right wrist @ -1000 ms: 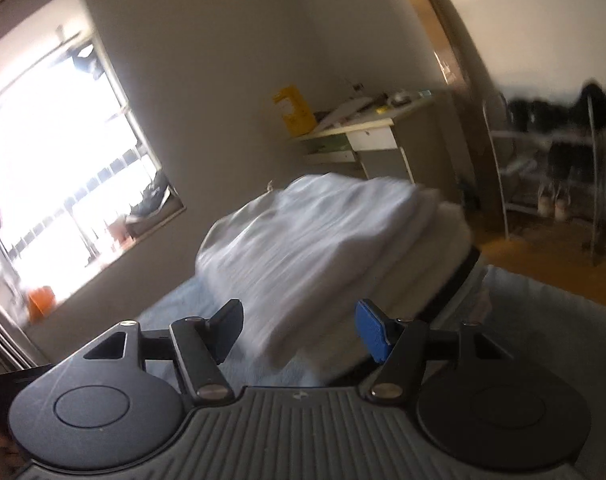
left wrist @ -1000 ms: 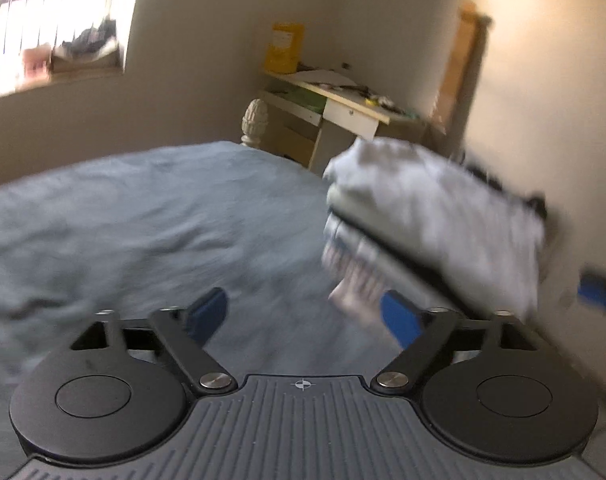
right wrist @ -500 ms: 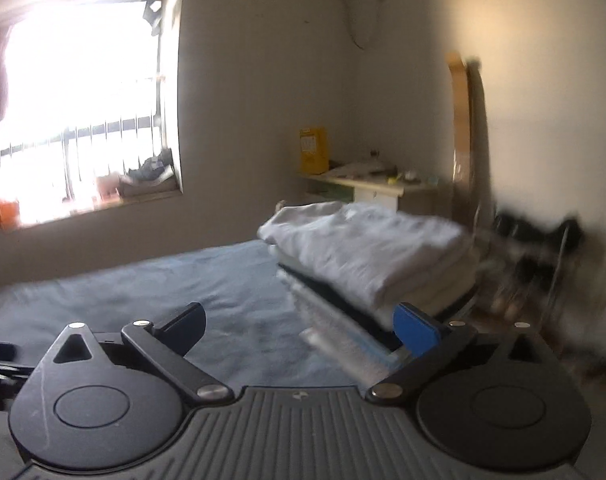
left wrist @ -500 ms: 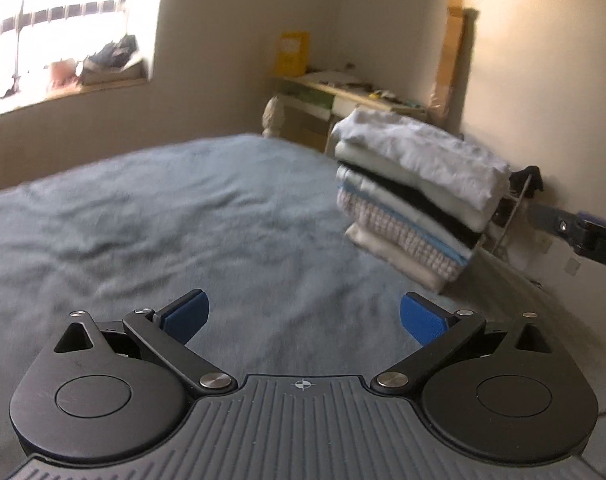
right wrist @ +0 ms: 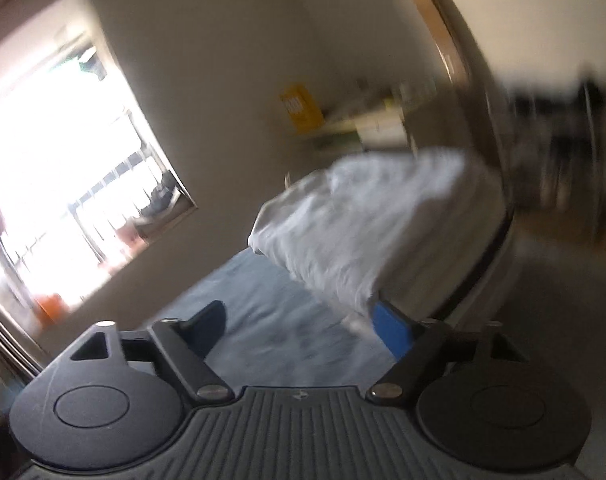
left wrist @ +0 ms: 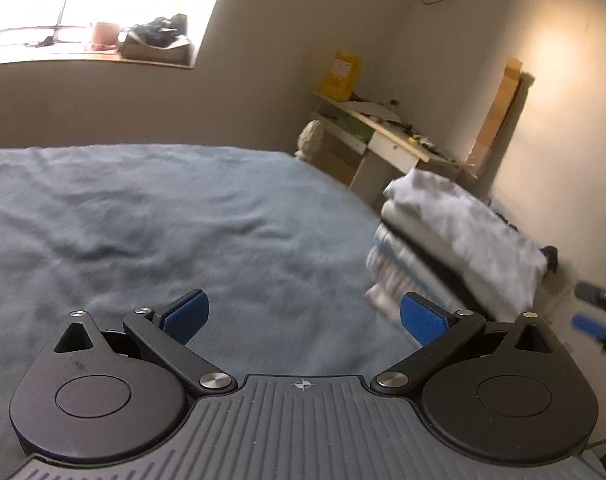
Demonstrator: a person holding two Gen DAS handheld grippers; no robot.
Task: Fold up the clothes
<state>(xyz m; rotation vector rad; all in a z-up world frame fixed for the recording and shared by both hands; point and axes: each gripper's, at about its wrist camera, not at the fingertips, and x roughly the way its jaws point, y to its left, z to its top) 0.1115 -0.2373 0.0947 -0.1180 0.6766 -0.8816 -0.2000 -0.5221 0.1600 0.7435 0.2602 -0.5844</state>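
Home bedroom: blue-covered bed (left wrist: 183, 220), desk (left wrist: 387, 132), barred window (left wrist: 83, 4).

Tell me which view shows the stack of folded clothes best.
The left wrist view: the stack sits on the bed with its separate layers visible from the side, only mildly blurred. The right wrist view shows mostly the white top garment, heavily smeared and tilted.

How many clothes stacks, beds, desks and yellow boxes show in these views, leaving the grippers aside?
stack of folded clothes, on the bed's right side: 1
bed, under a blue-grey cover: 1
desk, against the far wall: 1
yellow box, on the desk: 1
Total: 4
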